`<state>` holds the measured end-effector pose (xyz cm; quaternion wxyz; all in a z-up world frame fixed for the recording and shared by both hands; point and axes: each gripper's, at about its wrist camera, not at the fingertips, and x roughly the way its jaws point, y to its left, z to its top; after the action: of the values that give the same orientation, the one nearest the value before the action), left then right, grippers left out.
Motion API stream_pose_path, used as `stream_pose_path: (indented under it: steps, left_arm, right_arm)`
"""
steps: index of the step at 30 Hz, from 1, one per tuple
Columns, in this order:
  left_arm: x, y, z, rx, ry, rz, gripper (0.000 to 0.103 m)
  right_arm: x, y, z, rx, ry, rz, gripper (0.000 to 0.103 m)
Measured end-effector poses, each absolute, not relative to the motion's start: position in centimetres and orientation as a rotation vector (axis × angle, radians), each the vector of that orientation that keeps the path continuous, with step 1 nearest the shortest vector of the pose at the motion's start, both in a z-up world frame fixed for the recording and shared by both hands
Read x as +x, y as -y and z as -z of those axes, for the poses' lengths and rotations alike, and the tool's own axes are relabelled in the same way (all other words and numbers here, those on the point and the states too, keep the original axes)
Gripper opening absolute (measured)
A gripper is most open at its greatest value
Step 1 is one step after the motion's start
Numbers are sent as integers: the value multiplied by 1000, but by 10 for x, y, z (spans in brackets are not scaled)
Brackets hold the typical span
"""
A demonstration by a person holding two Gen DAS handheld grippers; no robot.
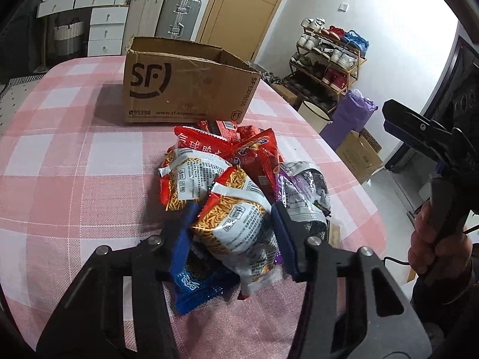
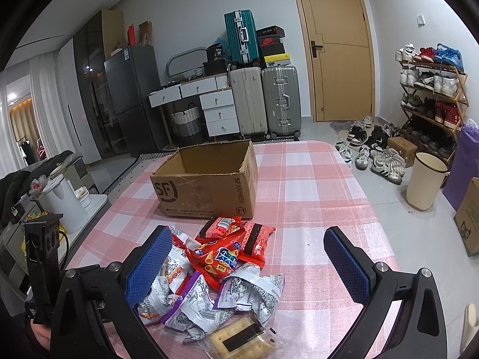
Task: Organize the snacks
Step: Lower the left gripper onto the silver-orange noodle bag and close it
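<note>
left gripper [image 1: 233, 233] fingers pinching orange-and-white noodle-snack packet [image 1: 236, 224] | right gripper [image 2: 248, 266] wide open, empty | advice: grip firmly mid-packet, lift clear, carry to open brown cardboard box [image 1: 191, 86]

Two wrist fisheyes, both looking forward along own fingers and tilted down at the pink checked table [image 2: 314, 185]. Left wrist view: very close over the snack pile [image 1: 239, 185], facing the cardboard box [image 1: 185, 86] with the door beyond; right gripper [image 1: 398, 119] seen at its right edge. Right wrist view: set slightly further back and higher, same heading, pile [image 2: 221, 275] low in frame, box [image 2: 209, 191] mid-frame, left gripper body [image 2: 39, 245] at left edge. Shared: pile, box, tablecloth, suitcases, door, shoe rack.
</note>
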<state>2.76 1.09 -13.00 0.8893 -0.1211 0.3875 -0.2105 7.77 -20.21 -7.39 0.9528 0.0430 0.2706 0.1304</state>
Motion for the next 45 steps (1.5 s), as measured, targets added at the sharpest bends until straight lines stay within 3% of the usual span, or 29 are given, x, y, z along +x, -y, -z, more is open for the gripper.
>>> stream_pose_path:
  steps: [5, 13, 45]
  left_arm:
    - [24, -12, 131, -257, -795, 475, 29]
    - [19, -6, 133, -245, -798, 528, 14]
    - [9, -27, 119, -273, -772, 530, 9]
  right_arm:
    - [76, 203, 73, 89, -548, -265, 103]
    - [70, 202, 69, 92, -544, -262, 103]
    - [67, 203, 69, 96, -556, -259, 103]
